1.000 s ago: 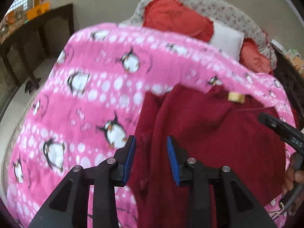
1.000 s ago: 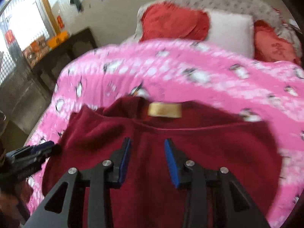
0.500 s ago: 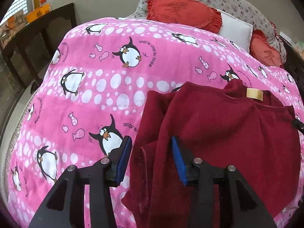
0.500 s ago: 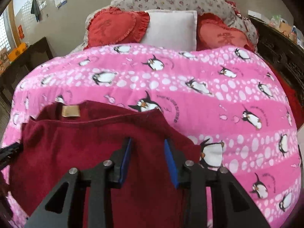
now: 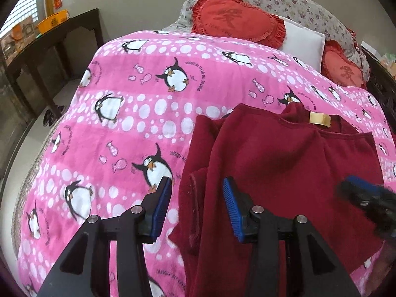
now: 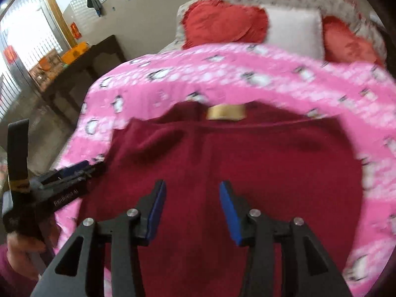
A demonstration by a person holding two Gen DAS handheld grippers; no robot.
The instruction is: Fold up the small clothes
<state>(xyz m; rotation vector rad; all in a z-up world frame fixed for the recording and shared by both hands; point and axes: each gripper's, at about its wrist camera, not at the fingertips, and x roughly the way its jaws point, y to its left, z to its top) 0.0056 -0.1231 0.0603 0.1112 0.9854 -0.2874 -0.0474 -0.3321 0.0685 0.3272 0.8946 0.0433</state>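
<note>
I hold both hand-held grippers, left [image 5: 196, 208] and right [image 6: 191, 210], wide open and empty above the maroon garment [image 5: 284, 173], spread flat on the bed [image 5: 123, 128] for folding.

- The dark red garment [image 5: 284, 163] lies spread on the bed in front of me, neck end away from me.
- A tan label [image 5: 319, 119] shows at its collar.
- Its left edge [image 5: 198, 198] is folded over, with a seam showing.
</note>
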